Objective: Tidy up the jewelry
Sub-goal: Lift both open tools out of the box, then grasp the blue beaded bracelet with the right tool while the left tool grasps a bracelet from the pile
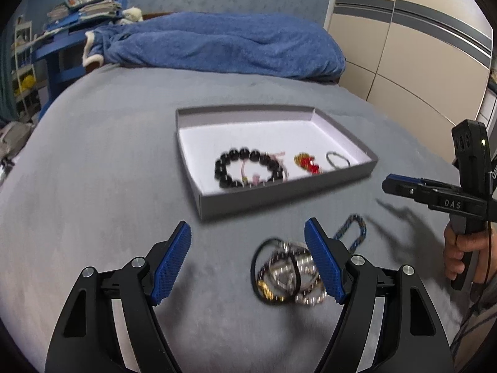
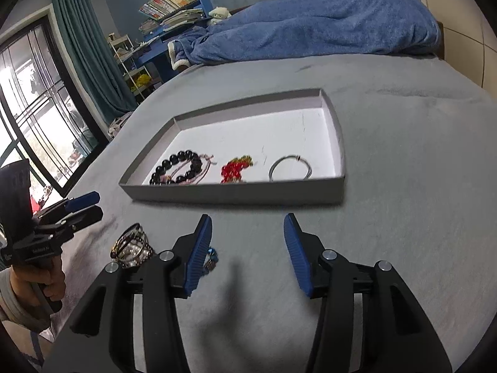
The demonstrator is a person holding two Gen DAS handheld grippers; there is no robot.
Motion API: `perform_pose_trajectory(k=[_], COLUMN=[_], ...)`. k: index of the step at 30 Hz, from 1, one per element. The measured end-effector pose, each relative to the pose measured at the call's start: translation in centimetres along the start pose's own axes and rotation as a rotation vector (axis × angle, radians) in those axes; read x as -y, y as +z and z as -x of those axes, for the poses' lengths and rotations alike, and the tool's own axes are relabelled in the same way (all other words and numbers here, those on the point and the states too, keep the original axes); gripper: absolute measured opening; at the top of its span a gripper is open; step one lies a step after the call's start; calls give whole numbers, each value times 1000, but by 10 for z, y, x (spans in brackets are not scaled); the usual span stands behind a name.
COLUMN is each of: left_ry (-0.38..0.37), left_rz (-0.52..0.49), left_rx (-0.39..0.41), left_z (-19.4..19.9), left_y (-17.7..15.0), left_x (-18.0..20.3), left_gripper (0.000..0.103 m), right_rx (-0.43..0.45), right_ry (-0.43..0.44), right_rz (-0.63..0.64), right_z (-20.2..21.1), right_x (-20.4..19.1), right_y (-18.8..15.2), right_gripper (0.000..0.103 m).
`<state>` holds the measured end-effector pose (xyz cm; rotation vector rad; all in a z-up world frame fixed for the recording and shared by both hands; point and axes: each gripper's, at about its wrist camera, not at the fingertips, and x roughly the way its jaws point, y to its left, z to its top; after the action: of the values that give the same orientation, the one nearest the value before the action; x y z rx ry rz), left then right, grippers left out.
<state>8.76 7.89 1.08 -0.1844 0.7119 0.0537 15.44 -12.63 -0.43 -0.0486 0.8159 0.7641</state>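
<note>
Jewelry is being sorted into a shallow grey box (image 1: 279, 191) that sits on the grey bedspread (image 1: 102, 161). Judged from the layout, the step in hand is the picking of a further piece from the loose pile (image 1: 287, 273) lying just in front of the box. The left gripper (image 1: 248, 261) is spread wide and holds nothing; its right finger overlaps the pile in the left wrist view, though whether contact is made cannot be told. The right gripper (image 2: 248, 255) is also held wide apart and empty, near the blue braided bracelet (image 1: 354, 233), which is partly hidden behind its left finger in the right wrist view.

For a clean pick, a single loop should be singled out, since the pile is tangled and several pieces could be dragged up together. The fingers are best closed across one strand at the pile's edge and lifted slowly, so that snagged pieces can be noticed.

Three items are counted inside the box: one black bead bracelet (image 1: 248, 168) with a pink cord, one red and gold piece (image 1: 307, 162), one thin silver ring-shaped bangle (image 1: 338, 159). Outside, one braided bracelet is counted; the pieces in the pile are blurred and cannot be counted.
</note>
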Motion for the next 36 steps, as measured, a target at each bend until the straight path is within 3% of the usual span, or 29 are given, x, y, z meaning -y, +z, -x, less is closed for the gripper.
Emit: perform_pose_trajectory(k=[5,16,21,25,30,32,36], left_ry=[-2,-2,6,5,3,8,4], left_rz=[8,-7,-39,-52,-95,-116,-151], left_rx=[-25,0,-11,-2,-3,-9,-49], left_z=[-7,-7,-9,-7,-7,-8,-16], left_y=[-15,-25,-24,-24,-25,-25,-25], left_x=[0,4,11,14,22,26,32], left_gripper=[76,76,76,76,76,72,46], right_rx=[-36,-143,-166,-138,-83,-72,-77], right_ry=[20,45,37,26,-50,-69,-76], right_rz=[10,97,136,119,55,25,-3], right_z=[-10,-40,-45,-38,-20,-15,-16], right_x=[-9,-34,-40,-35,-13,-3,5], right_y=[-11,-24,-27,-28,-30,-32,-36], right_gripper=[51,50,7,7,7,7,7])
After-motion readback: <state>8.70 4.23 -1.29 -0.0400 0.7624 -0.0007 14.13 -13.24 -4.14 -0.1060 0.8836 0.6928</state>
